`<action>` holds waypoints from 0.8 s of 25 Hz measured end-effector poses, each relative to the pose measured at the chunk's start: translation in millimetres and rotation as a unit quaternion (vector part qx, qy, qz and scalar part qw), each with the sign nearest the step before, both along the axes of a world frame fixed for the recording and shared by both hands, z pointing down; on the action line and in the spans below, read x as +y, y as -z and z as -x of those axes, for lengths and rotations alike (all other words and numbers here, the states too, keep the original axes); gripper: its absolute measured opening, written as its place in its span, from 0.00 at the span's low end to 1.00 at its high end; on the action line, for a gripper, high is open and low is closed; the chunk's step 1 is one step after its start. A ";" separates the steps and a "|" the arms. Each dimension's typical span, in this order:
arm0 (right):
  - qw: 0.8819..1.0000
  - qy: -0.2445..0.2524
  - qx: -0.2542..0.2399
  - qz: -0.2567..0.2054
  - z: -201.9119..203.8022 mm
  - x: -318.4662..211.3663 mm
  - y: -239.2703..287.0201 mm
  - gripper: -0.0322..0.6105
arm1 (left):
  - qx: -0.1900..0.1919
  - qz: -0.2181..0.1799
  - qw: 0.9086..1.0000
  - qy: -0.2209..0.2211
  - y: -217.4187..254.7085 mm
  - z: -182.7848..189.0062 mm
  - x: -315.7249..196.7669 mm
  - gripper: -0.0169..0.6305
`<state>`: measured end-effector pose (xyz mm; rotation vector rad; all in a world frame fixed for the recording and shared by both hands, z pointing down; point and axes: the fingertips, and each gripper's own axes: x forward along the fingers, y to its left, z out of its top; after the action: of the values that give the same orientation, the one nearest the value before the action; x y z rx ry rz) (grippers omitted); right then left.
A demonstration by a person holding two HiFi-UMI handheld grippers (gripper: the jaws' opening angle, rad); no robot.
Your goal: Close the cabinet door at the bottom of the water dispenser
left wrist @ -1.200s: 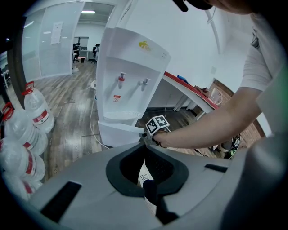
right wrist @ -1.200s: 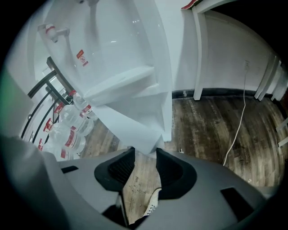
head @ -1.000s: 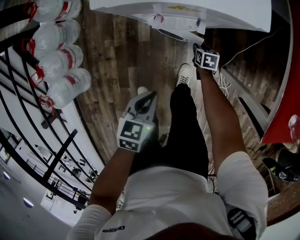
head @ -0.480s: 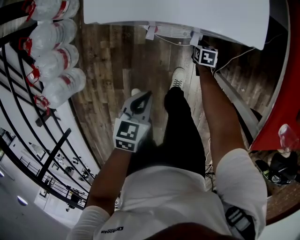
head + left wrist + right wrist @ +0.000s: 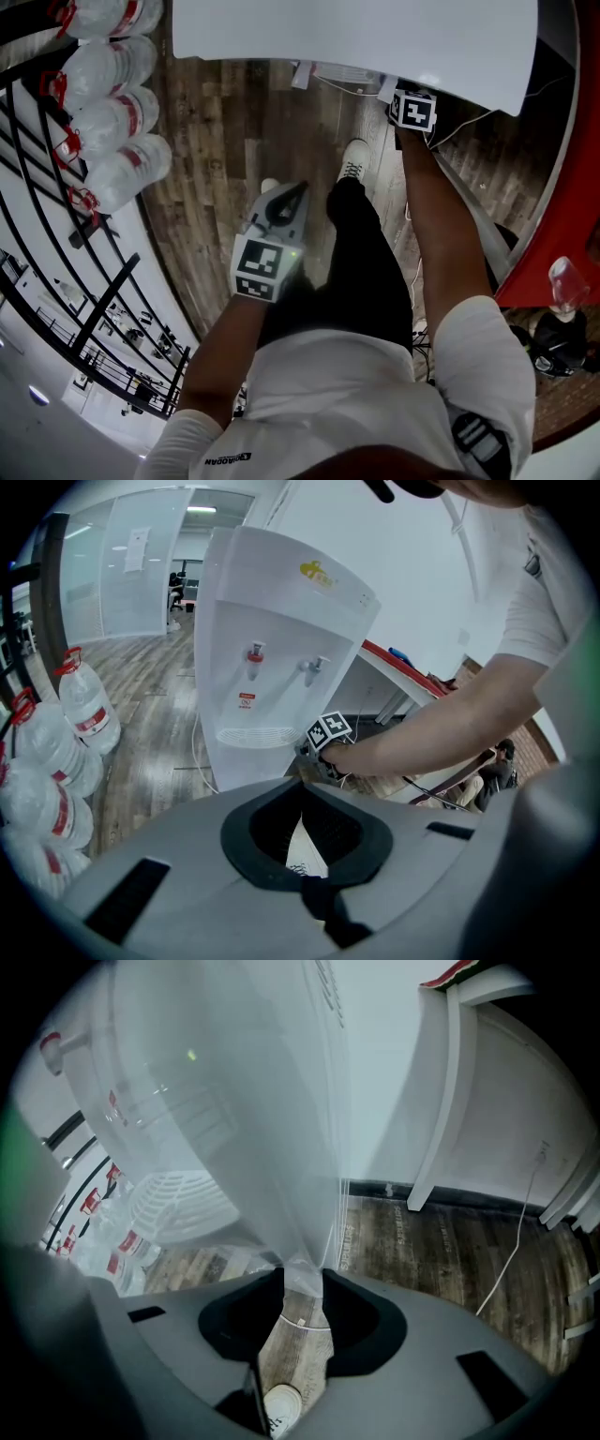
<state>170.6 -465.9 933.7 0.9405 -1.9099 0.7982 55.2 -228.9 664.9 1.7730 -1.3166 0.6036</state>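
In the head view, the white water dispenser [image 5: 356, 37] fills the top of the frame. The right tongs [image 5: 410, 101] reach to its lower front, beside the drip tray [image 5: 349, 69]. The left tongs [image 5: 284, 208] hang lower over the wooden floor [image 5: 216, 159], well apart from the dispenser. Large water bottles [image 5: 117, 127] lie in a row at the left.

In the left gripper view, the left tongs stand a little apart and hold nothing; only floor and a white shoe show in the gap. The right tongs [image 5: 319, 747] sit at the dispenser's bottom right corner, where the cabinet door [image 5: 246, 761] looks about flush with the front.

In the right gripper view, the right tongs [image 5: 302, 1288] are half-closed, pinching the door's thin white edge [image 5: 305, 1274], which fills the gap between them.
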 end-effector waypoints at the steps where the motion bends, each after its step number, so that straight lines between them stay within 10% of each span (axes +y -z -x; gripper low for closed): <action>1: 1.000 0.000 -0.001 0.007 0.9 0.3 -0.1 0.28 | -0.001 0.000 1.000 0.001 0.5 0.7 -0.9 0.02; 20: 0.999 0.026 0.018 0.019 -15.5 64.5 42.9 0.27 | 0.001 -0.044 0.999 0.022 51.3 14.3 -7.3 0.02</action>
<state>186.1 -401.4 890.7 0.8721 -1.8734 0.7797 40.9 -236.2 613.6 1.8087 -1.3964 0.5272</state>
